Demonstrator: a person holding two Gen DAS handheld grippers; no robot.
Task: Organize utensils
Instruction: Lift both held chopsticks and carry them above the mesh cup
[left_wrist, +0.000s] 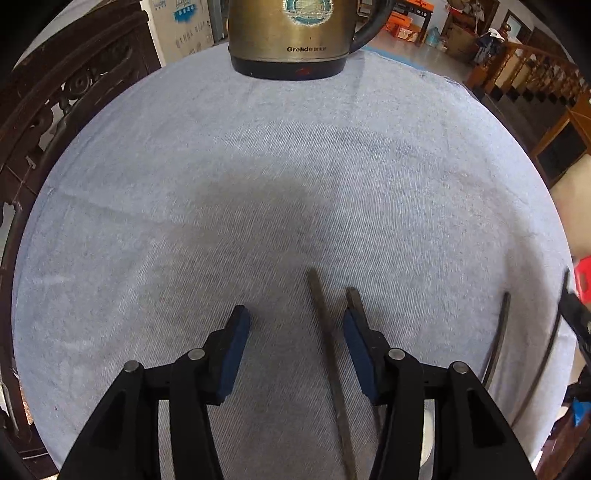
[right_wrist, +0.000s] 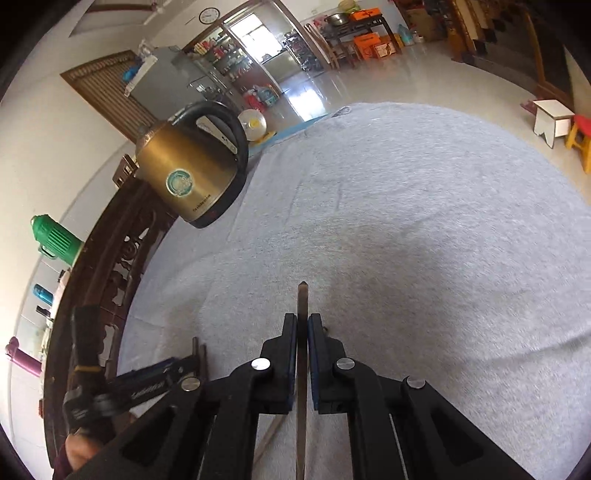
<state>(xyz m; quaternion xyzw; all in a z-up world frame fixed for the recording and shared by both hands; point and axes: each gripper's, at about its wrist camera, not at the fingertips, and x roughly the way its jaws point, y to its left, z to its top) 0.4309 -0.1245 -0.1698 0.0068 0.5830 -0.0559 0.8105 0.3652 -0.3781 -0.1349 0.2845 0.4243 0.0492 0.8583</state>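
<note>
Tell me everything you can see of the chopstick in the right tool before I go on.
The chopstick is a thin, straight, dark stick, dull brown-grey, maybe wood or metal. The right tool is shut on it, pads pressing both sides. It runs along the fingers, and a short stretch with a faceted tip pokes out past them, above the grey cloth. Its rear end leaves the picture at the bottom edge.

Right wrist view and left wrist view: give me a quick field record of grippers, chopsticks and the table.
right gripper: shut on a chopstick, tip poking out past the pads
left gripper: open, nothing gripped, above the cloth
between left pads: one loose chopstick on the cloth
beside right pad: second chopstick, partly hidden
far right edge: two more thin dark sticks
kettle: upright at the far edge of the cloth
</note>
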